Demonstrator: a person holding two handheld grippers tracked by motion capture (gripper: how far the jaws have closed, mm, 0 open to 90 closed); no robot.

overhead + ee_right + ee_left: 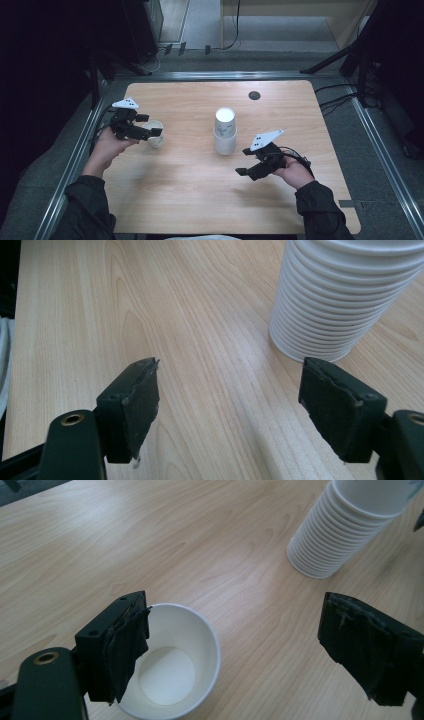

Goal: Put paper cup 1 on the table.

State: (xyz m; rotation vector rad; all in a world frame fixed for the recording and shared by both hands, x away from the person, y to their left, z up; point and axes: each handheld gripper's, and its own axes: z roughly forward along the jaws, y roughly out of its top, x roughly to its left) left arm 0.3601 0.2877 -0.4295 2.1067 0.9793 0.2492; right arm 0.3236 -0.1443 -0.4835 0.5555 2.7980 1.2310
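High view first: my left claw point(150, 131) hangs near the left edge of the pale wooden desk point(190, 175), right over a single white paper cup point(156, 140) that stands open side up. Its jaws are wide, and one pad dips just inside the cup's rim without squeezing it. My right claw point(245, 162) is wide too and holds nothing. It sits just beside the tall stack of white paper cups point(224, 132) in the middle of the desk.
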